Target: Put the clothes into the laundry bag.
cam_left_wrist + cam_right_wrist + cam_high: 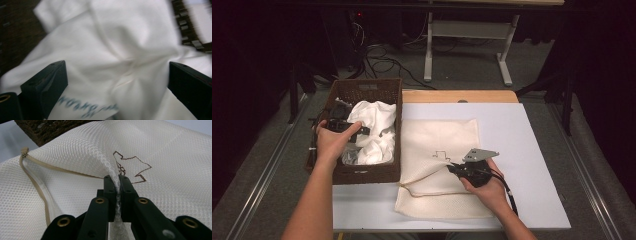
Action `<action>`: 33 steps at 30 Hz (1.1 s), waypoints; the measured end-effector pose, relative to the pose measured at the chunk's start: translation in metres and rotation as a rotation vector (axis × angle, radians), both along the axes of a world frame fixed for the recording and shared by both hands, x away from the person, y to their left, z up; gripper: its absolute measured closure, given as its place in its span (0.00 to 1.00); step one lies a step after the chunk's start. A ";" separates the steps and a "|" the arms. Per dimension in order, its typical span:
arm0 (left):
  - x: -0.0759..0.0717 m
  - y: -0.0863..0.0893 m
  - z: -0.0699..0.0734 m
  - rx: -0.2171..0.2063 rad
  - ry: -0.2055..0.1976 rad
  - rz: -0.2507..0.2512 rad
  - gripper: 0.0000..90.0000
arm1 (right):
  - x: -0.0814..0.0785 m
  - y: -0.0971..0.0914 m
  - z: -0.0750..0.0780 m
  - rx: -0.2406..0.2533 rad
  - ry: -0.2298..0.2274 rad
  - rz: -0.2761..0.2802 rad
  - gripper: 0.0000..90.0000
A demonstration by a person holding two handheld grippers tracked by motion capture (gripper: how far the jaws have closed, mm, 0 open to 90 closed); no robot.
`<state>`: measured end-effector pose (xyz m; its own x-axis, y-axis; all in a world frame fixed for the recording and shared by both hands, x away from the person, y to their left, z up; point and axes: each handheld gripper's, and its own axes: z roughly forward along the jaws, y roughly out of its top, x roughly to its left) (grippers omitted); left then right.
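The right tool (451, 165) sits at about 5 o'clock on the white table (532, 150), held by the person's right hand (487, 187), with its grey three-cornered plate (480, 153) on top. Its jaws are pressed together on a raised fold of the cream mesh bag (439, 165); in the right gripper view the pinched ridge of netting runs up between the two black jaws of that tool (117, 185), just at 7 o'clock of a brown stitched outline (131, 167) on the bag (175, 170). A beige zipper band (37, 182) curves down the bag toward 7 o'clock in that view. The bag lies flat on the table otherwise, its near left corner lifted and creased toward the pinch.

The left tool (343, 126) hovers over the dark wicker basket (367, 172), which stands at 9 o'clock on the table, touching the bag's left edge. The left hand (329, 142) grips it above crumpled white cloth (374, 127) that lies in the basket. In the left gripper view its two jaws stand spread wide, one at 8 o'clock and one at 4 o'clock, with the white cloth (120, 45) below and between them but not pressed by either; blurred blue print (87, 107) shows on the cloth at 6 o'clock, and basket weave (15, 32) at 10 o'clock
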<state>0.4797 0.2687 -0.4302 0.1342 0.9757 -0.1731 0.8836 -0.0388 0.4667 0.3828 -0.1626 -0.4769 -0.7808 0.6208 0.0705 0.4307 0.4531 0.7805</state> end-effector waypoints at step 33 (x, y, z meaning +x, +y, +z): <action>0.003 -0.067 0.006 -0.168 0.054 -0.289 0.85 | 0.001 0.003 -0.004 -0.010 0.004 0.004 0.96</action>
<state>0.4824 0.2014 -0.4247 0.3875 0.8556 -0.3432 0.8710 -0.2178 0.4404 0.3836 -0.1596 -0.4807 -0.7827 0.6187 0.0678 0.4325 0.4623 0.7741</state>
